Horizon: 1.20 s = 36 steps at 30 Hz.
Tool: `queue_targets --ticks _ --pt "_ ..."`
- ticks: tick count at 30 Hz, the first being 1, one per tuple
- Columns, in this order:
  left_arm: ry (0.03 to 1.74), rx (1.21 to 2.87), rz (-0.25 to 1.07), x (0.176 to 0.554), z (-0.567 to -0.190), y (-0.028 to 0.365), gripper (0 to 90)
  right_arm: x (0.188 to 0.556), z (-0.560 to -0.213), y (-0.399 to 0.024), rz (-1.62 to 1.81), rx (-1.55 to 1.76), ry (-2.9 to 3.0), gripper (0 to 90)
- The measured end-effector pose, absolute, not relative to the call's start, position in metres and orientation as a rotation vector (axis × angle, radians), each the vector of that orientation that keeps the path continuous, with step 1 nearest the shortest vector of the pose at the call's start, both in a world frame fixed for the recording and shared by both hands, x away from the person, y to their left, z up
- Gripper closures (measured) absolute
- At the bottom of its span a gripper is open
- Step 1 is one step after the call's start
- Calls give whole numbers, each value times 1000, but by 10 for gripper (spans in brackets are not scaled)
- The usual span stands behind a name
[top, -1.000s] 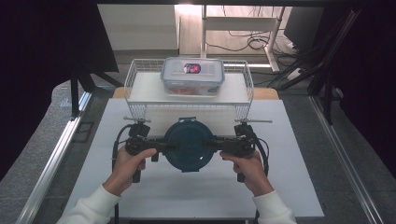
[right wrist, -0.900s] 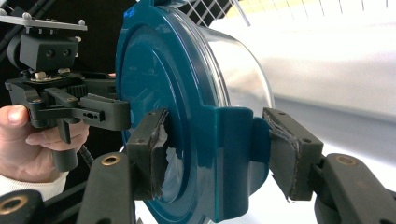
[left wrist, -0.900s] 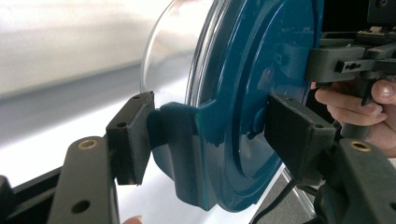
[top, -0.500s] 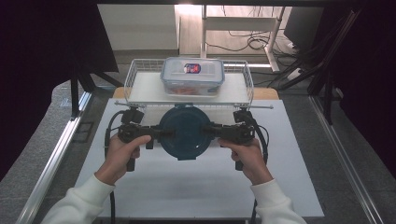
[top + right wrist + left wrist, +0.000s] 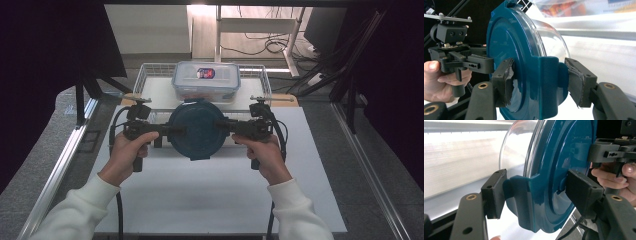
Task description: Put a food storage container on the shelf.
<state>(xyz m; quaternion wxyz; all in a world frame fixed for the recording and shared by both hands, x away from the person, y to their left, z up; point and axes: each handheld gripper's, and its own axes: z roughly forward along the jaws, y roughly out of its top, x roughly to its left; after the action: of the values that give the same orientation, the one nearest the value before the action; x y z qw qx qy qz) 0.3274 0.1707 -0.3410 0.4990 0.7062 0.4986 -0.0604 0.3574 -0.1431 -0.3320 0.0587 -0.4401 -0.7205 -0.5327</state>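
A person stood at a white table (image 5: pixel 215 200), both forearms in white sleeves reaching forward, each hand wrapped around a gripper handle at about the same height. The left hand (image 5: pixel 125 155) and right hand (image 5: pixel 265 155) faced each other across one round container with a teal lid (image 5: pixel 196 129), held level in the air above the table just in front of a single wire basket (image 5: pixel 145 80). One clear lidded box (image 5: pixel 206 80) sat inside that basket. The left gripper (image 5: pixel 535 192) was clamped on a lid tab at the container's left rim, one pad against the lid's top, the other behind the tab. The right gripper (image 5: pixel 537 81) gripped the opposite tab the same way. Two grippers, one container, one basket, one box.
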Motion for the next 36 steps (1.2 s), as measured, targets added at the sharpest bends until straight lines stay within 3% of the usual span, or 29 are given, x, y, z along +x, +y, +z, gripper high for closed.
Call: queue_targets --ticks 36 --pt "1153 1735 -79 360 -272 166 345 379 -274 -149 -1689 -1339 -2155 429"
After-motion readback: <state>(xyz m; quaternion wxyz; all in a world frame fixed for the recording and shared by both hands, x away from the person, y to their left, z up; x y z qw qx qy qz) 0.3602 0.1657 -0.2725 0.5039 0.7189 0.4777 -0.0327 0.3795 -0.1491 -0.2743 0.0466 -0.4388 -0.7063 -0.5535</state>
